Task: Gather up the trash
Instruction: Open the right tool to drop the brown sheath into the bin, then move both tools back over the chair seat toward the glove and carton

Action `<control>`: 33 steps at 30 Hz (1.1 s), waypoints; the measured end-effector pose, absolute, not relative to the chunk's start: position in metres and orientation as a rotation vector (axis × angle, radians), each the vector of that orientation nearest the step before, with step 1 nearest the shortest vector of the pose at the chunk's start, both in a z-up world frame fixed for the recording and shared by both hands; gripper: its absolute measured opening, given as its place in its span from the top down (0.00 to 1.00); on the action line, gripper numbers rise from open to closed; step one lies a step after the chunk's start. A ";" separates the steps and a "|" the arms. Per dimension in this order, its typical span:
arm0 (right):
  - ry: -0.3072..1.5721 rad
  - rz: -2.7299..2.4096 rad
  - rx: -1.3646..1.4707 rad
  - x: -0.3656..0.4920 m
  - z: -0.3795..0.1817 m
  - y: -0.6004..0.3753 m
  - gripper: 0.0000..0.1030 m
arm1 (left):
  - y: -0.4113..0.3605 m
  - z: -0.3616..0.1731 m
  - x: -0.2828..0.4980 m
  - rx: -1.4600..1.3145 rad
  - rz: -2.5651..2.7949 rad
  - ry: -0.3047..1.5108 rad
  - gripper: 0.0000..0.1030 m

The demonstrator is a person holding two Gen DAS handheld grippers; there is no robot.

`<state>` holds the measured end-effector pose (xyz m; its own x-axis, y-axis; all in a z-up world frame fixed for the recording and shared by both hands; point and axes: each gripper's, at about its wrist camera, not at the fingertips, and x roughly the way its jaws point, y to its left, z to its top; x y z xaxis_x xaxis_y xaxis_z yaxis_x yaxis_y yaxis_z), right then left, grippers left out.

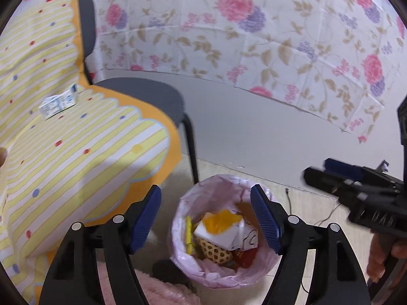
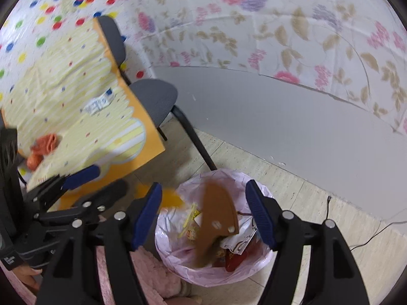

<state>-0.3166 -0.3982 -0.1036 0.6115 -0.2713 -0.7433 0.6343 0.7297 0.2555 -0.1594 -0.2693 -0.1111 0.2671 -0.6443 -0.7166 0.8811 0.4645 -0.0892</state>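
Two grippers hang above the trash bin (image 1: 223, 231), a round bin lined with a pink bag that stands on the floor just beside the chair (image 1: 152, 96) leg. The left gripper (image 1: 206, 219) has its jaws spread wide with nothing between them, framing the bin's mouth from above. The right gripper (image 2: 203, 214) is likewise over the bin with its jaws spread, and a brown, blurred piece of trash (image 2: 216, 218) sits in the gap between them, over the bin's opening and apart from both pads. Inside the bin lie a white and yellow wrapper (image 1: 223, 226), a lattice-patterned carton (image 1: 215, 250) and red packaging (image 2: 234, 258).

Beside the bin, to its left, the worktop (image 1: 76, 152) wears a yellow striped cloth with coloured dots. On it, well apart from the bin, lies a small white and blue carton (image 1: 58, 103). An orange crumpled item (image 2: 43, 147) rests on the same worktop, nearer the left gripper. A thin cable (image 2: 328, 208) trails across the floor on the bin's far side.
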 end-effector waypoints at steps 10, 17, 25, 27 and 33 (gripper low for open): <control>0.731 -0.522 0.506 -0.304 -0.093 -0.389 0.35 | -0.221 -0.107 -0.141 0.320 -0.910 0.782 0.29; 0.741 -0.452 0.446 -0.280 -0.081 -0.362 0.35 | -0.184 -0.091 -0.118 0.258 -0.804 0.790 0.29; 0.743 -0.327 0.303 -0.215 -0.063 -0.321 0.36 | -0.139 -0.079 -0.087 0.204 -0.652 0.790 0.29; 0.747 -0.287 0.280 -0.195 -0.060 -0.311 0.36 | -0.127 -0.079 -0.078 0.197 -0.596 0.793 0.29; 0.758 -0.199 0.232 -0.137 -0.056 -0.288 0.40 | -0.094 -0.078 -0.059 0.183 -0.489 0.813 0.23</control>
<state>-0.1366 -0.2879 -0.0559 0.7097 -0.0948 -0.6981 0.2612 0.9557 0.1358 -0.0594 -0.0939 -0.0776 0.5840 -0.3479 -0.7334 0.4851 0.8740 -0.0283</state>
